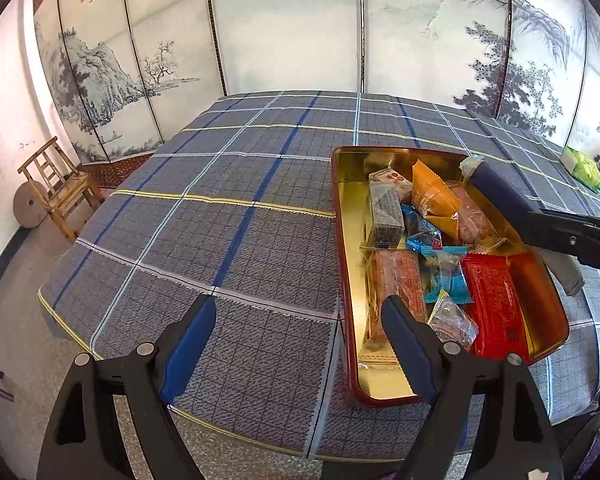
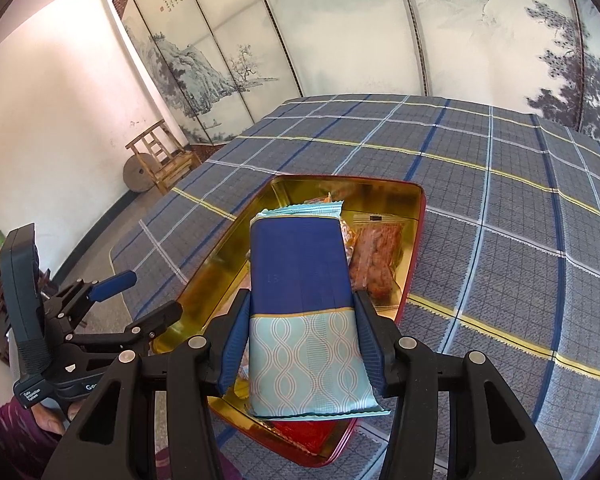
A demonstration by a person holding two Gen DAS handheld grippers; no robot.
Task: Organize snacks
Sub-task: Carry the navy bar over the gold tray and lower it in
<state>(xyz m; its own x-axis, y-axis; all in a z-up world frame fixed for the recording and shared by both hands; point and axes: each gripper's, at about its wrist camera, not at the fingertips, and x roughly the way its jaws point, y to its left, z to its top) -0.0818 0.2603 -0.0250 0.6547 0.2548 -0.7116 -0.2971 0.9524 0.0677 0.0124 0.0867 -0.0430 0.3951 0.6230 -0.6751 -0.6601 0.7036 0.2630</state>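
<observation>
**Snack tin, part-filled; one packet in transit above it**

Item in hand: one blue-and-pale-aqua snack packet point(image 2: 300, 304), pinched across its width between the two pads of the right gripper point(image 2: 300, 332) and held above the open tin point(image 2: 414, 216). In the left wrist view the same packet juts in over the tin's far right corner.

Left gripper point(image 1: 300, 344): fingers spread wide, nothing between them; one finger hangs over the tin's near end, the other over the checked tablecloth point(image 1: 228, 216).

Risks, as I judge them:
- The packet is long and held near one end; its glossy film could slide out of the pads and drop early, landing across the rim or on the cloth.
- The tin is already crowded, so a flat packet let go on the heap may perch on top and slip off.
- The left finger sits close to the inner wall; a nudge could shift the tin just as the packet comes down.

Count:
- Tins: one, red outside, gold inside.
- Packets in the tin: roughly ten, overlapping, so not exact. These include one orange point(image 1: 432, 196), one large red point(image 1: 494, 300), one dark seeded bar point(image 1: 386, 212), two or three small blue.
- Packets held: one.
- Green packet point(image 1: 584, 168) at the table's far right edge: one.
- Grippers: two.
- Wooden chair point(image 1: 58, 184) by the wall: one.
</observation>
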